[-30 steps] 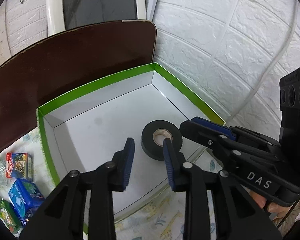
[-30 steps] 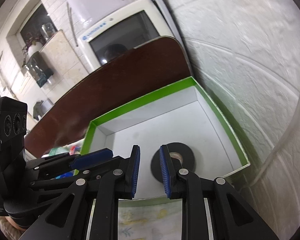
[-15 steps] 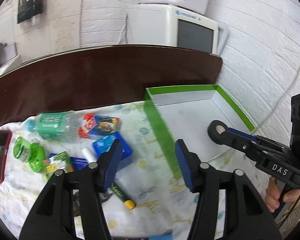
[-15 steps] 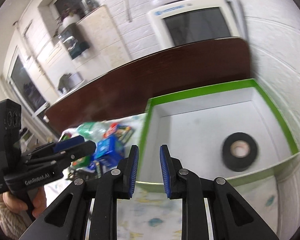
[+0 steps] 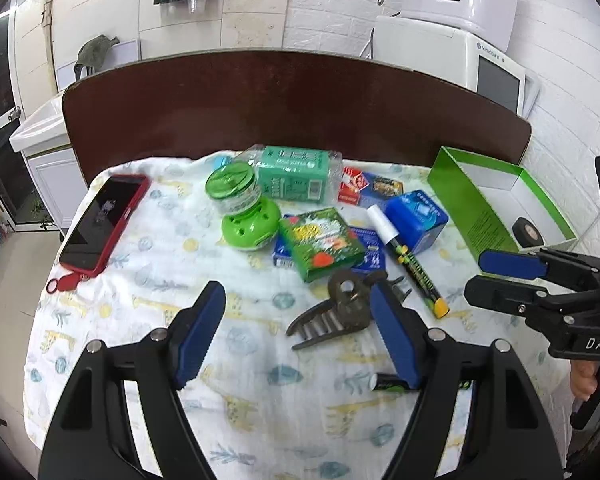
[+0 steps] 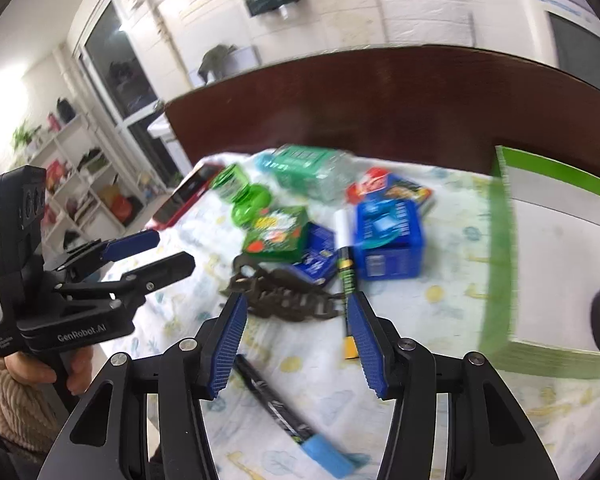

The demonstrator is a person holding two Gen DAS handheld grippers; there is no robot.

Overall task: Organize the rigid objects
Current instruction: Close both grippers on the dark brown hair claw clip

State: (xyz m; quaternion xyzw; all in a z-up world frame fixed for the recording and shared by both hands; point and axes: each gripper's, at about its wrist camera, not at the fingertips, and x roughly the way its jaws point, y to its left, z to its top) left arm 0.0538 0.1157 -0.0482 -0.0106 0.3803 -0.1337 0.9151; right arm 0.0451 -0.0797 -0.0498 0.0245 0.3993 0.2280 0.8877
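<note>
both grippers' fingers opening, empty; hair claw point(image 5: 340, 312) lies just beyond them.

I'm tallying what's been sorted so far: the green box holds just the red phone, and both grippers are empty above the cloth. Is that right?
Not quite. The green box holds the black tape roll, as the left wrist view shows; the red phone lies on the cloth. Both the left gripper and right gripper are empty, jaws opening.

Ahead of my left jaws, a dark metal clip point(image 5: 336, 312) lies flat on the cloth, just before a green carton point(image 5: 320, 242) and a blue box point(image 5: 418, 218). A capped marker point(image 5: 412, 266) lies beside them. Far to my right, a black tape roll point(image 5: 527, 233) rests inside the green-edged box point(image 5: 472, 208).
</note>
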